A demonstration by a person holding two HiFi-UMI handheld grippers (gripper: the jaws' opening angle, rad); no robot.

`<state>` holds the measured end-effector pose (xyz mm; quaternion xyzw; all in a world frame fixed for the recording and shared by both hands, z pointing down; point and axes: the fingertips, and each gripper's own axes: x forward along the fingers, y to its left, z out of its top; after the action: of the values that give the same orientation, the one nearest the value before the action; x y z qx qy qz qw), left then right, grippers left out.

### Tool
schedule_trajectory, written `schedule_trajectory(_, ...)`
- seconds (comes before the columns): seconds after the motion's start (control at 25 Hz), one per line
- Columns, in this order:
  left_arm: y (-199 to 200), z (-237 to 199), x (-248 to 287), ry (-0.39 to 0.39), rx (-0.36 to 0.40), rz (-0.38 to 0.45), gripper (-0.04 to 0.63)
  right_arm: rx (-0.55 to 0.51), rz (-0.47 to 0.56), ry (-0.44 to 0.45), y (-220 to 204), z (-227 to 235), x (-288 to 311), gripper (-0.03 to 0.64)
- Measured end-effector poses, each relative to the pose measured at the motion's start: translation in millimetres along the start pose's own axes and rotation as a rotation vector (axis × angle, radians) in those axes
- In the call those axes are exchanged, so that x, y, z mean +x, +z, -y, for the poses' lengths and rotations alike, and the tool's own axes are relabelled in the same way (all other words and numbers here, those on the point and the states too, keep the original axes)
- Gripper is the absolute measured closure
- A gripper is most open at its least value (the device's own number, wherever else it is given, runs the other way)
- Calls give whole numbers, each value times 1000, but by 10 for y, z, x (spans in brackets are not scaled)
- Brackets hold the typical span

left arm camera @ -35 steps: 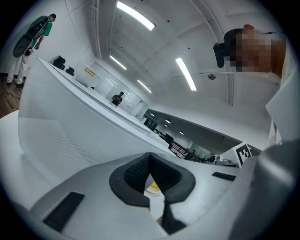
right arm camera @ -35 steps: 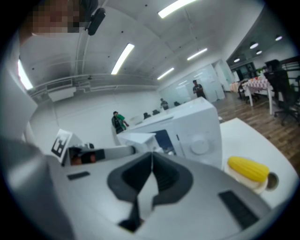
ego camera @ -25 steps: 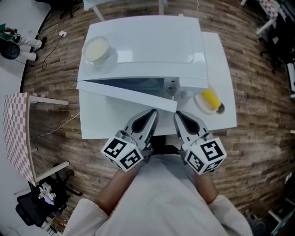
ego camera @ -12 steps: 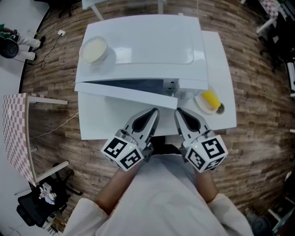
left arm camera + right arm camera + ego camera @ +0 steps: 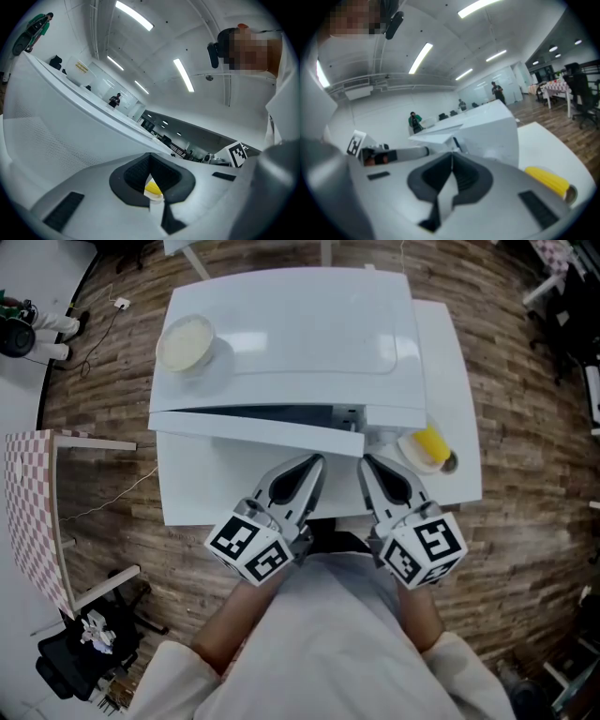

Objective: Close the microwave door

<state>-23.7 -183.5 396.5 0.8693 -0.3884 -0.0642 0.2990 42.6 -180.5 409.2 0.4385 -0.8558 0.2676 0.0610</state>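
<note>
Two grippers pointed at a glossy white microwave (image 5: 300, 334) that stood on a white table (image 5: 211, 486). The only print that could be made out was the black-and-white square pattern on the marker cube of each gripper.

The left gripper (image 5: 316, 462) had its jaws pressed together at the tips with nothing between them, and its own view showed the dark ribbed pads (image 5: 136, 174) meeting. The right gripper (image 5: 364, 463) was likewise clenched and empty. Both tips lay just in front of the microwave door (image 5: 253, 429), near its free end; whether either touched it could not be told.

That door, a long smooth panel, stood ajar. Its left end met the body and its right end swung slightly out, leaving a thin dark wedge behind it.

On top of the microwave, at its left rear corner, sat a round pale bowl (image 5: 186, 343) with a cream-coloured filling. To the right of the microwave, on the table, a yellow cylindrical piece (image 5: 429, 440) rested in a shallow round dish (image 5: 412, 454). From the right gripper view the same yellow piece (image 5: 547, 181) showed beside the angular white body (image 5: 480, 126).

Brown plank flooring (image 5: 525, 474) surrounded the table, and a pink-checked table (image 5: 33, 512) stood at the left.
</note>
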Motion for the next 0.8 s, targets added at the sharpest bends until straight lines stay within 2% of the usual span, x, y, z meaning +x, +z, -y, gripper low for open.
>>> schedule_trajectory(0.8, 51, -119, 91, 4, -59, 3, 577, -19, -11, -11, 14, -26, 45, 594)
